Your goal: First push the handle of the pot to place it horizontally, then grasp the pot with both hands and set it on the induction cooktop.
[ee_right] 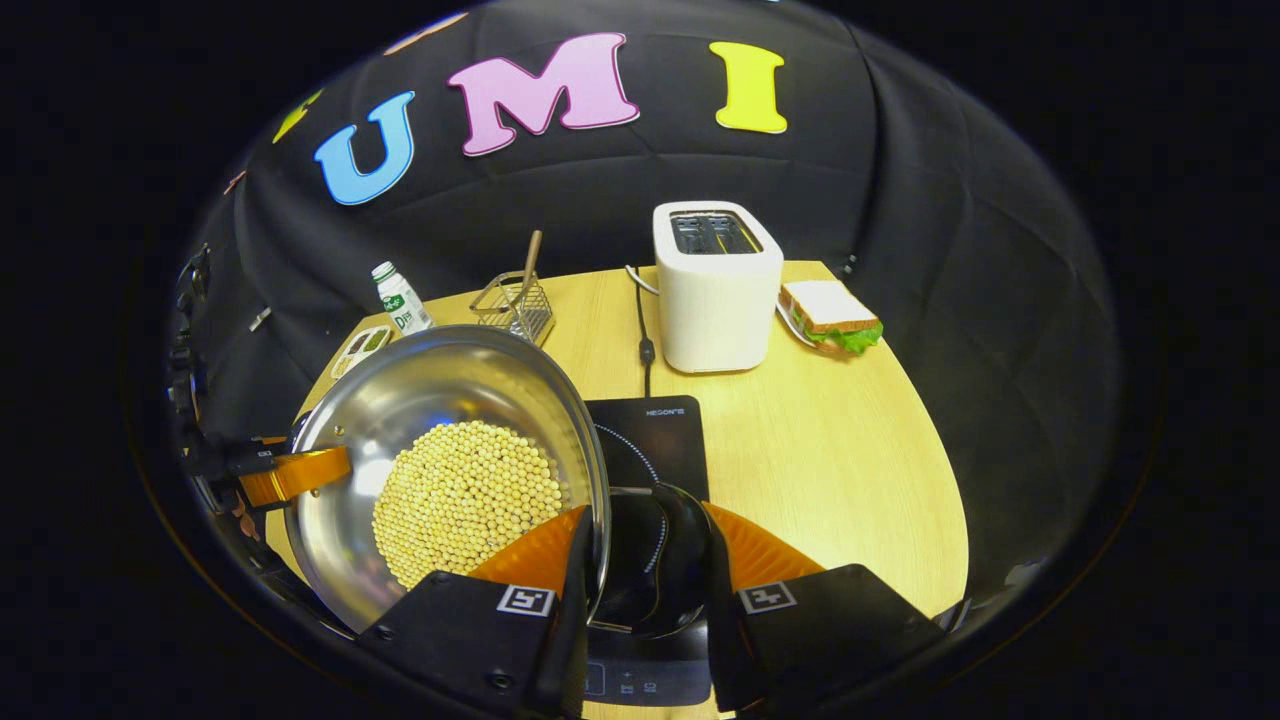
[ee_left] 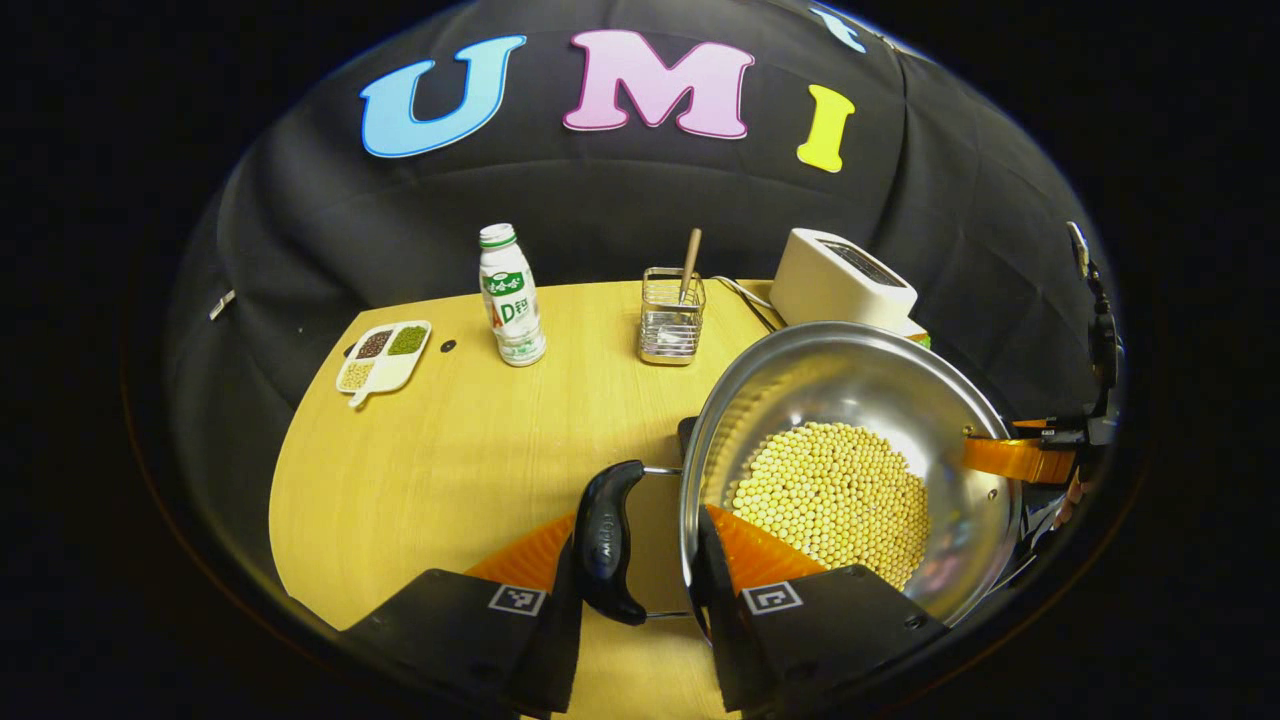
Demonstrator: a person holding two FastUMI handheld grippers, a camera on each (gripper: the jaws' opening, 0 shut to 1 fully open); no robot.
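Note:
A steel pot (ee_left: 850, 400) full of yellow beans (ee_left: 830, 495) hangs between both grippers above the table. My left gripper (ee_left: 640, 545) is shut across the pot's black side handle (ee_left: 608, 540), one finger outside it and the other inside the pot wall. My right gripper (ee_right: 645, 560) holds the opposite black handle (ee_right: 665, 560) the same way, with the pot (ee_right: 430, 400) on its left. The black induction cooktop (ee_right: 650, 440) lies under and just right of the pot. Each view shows the other gripper at the pot's far rim: the right gripper (ee_left: 1030, 455) and the left gripper (ee_right: 290, 470).
A white toaster (ee_right: 717, 290) with its cord stands behind the cooktop, and a sandwich (ee_right: 830, 315) lies to its right. Further left are a wire utensil holder (ee_left: 672, 318), a drink bottle (ee_left: 511, 295) and a small divided dish (ee_left: 385, 355). The table edge (ee_right: 940, 500) curves close by.

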